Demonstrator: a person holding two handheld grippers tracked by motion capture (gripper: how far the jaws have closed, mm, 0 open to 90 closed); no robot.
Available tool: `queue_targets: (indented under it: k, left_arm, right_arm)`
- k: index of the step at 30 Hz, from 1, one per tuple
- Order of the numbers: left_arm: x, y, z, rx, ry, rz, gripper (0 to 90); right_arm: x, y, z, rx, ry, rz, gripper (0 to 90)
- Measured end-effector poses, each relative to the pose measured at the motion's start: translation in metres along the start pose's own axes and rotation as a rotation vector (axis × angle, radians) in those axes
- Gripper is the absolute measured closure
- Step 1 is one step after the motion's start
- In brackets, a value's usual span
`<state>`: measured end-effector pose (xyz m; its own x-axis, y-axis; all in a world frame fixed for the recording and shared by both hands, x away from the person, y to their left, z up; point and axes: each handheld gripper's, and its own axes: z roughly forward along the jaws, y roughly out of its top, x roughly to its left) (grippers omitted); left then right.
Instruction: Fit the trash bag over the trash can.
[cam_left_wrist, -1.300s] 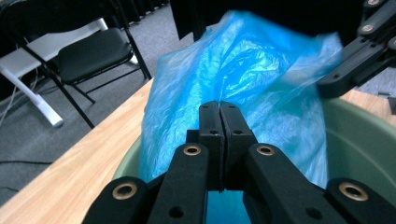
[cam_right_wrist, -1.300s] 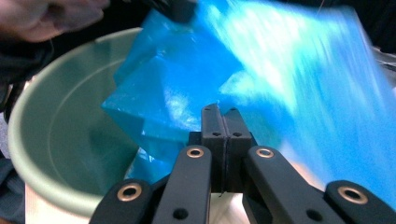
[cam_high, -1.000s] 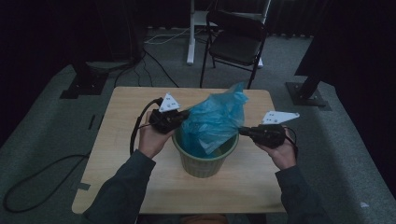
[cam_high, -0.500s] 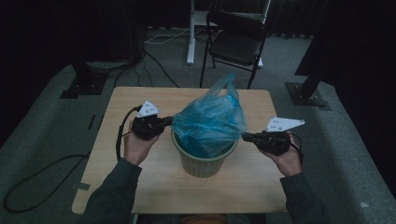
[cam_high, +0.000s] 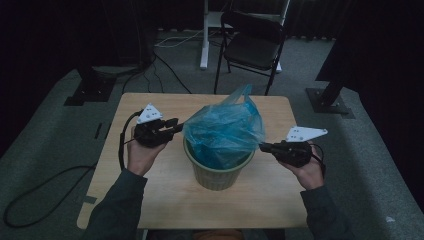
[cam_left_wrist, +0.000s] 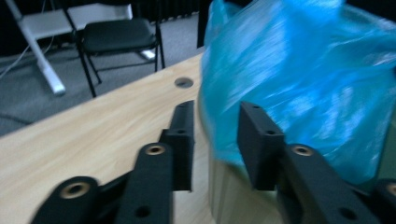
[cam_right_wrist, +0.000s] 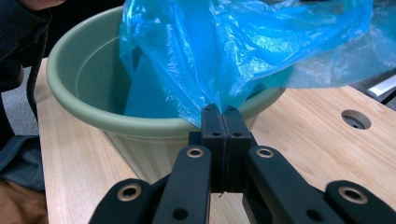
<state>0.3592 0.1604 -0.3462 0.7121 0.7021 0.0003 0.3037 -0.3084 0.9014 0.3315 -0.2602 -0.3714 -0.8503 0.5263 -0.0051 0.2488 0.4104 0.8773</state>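
A blue plastic bag billows out of a green bucket at the middle of the wooden table. My left gripper sits just left of the bag. Its jaws have just been opening and stand apart in the left gripper view, with the bag bulging beside the right jaw and nothing pinched. My right gripper is at the bag's right side. In the right gripper view it is shut on a corner of the bag, pulled over the bucket's rim.
A black chair and a white desk leg stand on the floor beyond the table's far edge. The tabletop has round cable holes. Dark stand bases flank the table.
The left gripper drew away to the left, opened and let go of the bag. The bag has spread wider over the bucket. The right gripper shifted slightly right, still gripping.
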Motion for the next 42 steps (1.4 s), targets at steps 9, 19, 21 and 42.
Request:
queue_targets:
  k: [9,19,21,42]
  left_arm:
    - [-0.022,0.031,0.021,0.022,-0.032,0.113,46.1]
    - [-0.036,0.043,0.062,0.111,0.018,0.161,69.4]
    - [-0.039,0.04,0.06,0.111,-0.005,0.17,82.3]
    - [-0.043,-0.004,0.011,0.044,-0.082,0.171,89.5]
  right_arm:
    - [0.004,0.006,0.008,-0.005,0.022,-0.017,90.0]
    - [0.008,0.011,0.014,-0.01,0.049,-0.037,90.0]
    - [0.008,0.01,0.013,-0.008,0.048,-0.039,90.0]
    - [-0.037,0.042,0.018,-0.016,-0.124,0.088,79.0]
